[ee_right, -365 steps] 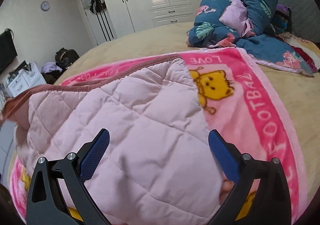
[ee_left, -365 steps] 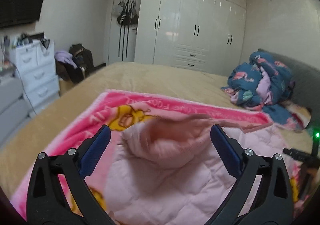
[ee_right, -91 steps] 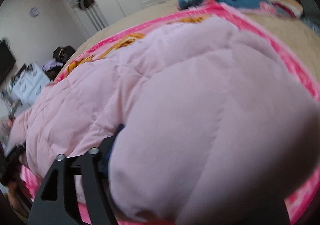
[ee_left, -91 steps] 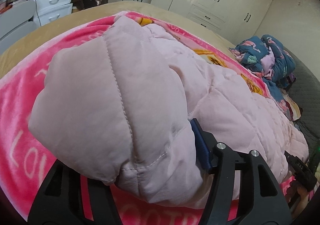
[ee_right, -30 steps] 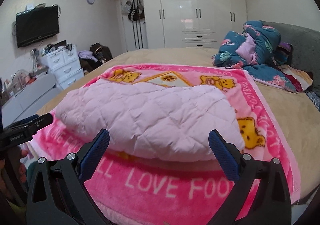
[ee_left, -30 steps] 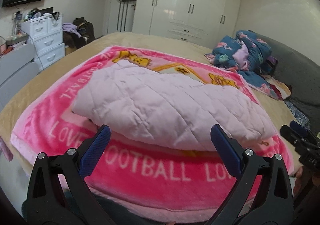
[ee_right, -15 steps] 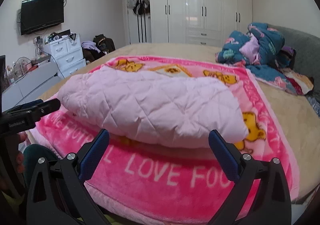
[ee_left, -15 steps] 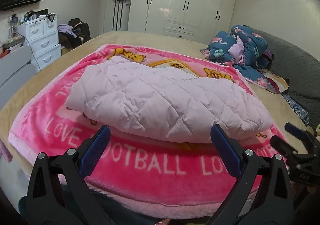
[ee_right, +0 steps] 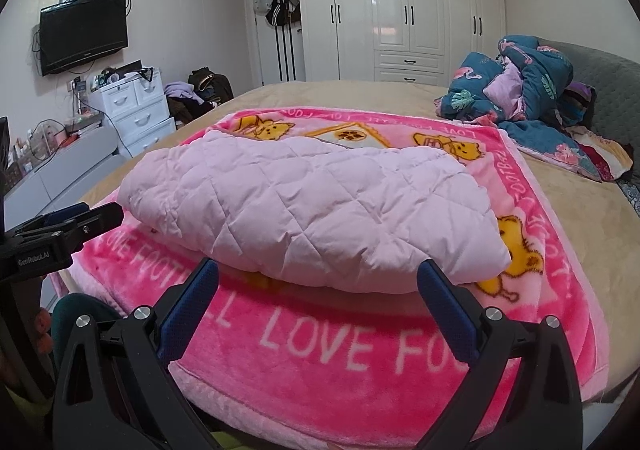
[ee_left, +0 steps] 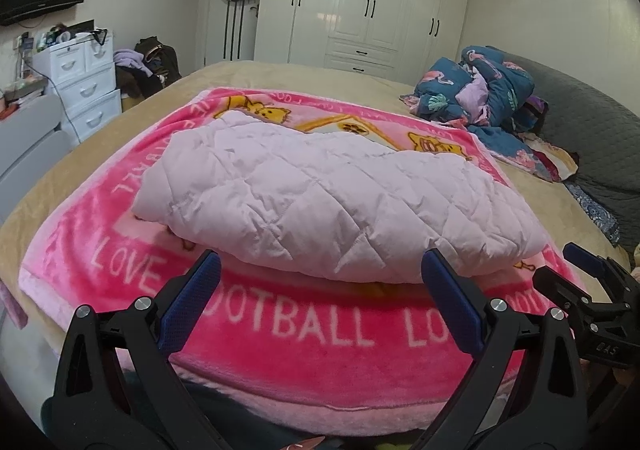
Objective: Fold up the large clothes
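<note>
A pale pink quilted jacket (ee_left: 320,198) lies folded into a thick rectangle on a bright pink blanket (ee_left: 320,330) with white lettering and yellow cartoon animals. It also shows in the right wrist view (ee_right: 308,210) on the same blanket (ee_right: 320,346). My left gripper (ee_left: 320,286) is open and empty, held back at the blanket's near edge. My right gripper (ee_right: 318,284) is open and empty, also just short of the jacket. The right gripper shows at the right edge of the left wrist view (ee_left: 592,302); the left gripper shows at the left edge of the right wrist view (ee_right: 60,234).
The blanket lies on a tan bed (ee_left: 280,78). A heap of blue patterned bedding (ee_left: 480,94) sits at the bed's far right by a grey headboard (ee_left: 592,138). White drawers (ee_right: 136,110) and a wall TV (ee_right: 82,38) stand left; white wardrobes (ee_right: 400,10) line the back wall.
Both grippers let go of the jacket, which was bunched in them three seconds ago, and have drawn back. Over the last second both views have pulled slightly away and the jacket lies still.
</note>
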Demonstrator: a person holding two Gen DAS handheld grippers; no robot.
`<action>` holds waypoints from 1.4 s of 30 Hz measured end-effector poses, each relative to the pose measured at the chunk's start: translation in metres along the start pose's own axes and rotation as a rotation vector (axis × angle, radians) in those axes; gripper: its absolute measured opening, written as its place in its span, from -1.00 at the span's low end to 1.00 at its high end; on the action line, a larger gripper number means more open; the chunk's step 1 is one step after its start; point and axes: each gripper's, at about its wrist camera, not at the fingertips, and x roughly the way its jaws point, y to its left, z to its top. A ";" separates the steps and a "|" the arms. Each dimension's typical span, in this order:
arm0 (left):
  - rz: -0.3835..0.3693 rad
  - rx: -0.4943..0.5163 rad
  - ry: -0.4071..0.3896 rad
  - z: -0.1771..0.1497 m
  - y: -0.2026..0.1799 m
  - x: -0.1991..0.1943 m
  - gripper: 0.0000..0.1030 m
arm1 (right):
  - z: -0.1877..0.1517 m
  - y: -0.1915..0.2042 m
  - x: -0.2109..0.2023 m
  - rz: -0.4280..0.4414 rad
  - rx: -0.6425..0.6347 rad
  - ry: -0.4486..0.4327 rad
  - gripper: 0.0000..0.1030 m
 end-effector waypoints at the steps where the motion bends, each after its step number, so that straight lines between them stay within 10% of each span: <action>1: 0.000 0.002 0.000 0.000 0.000 0.000 0.82 | 0.000 0.000 0.000 0.000 -0.001 -0.001 0.92; 42: 0.040 0.005 0.003 -0.001 0.012 -0.002 0.82 | 0.000 0.004 0.002 -0.001 -0.002 0.007 0.92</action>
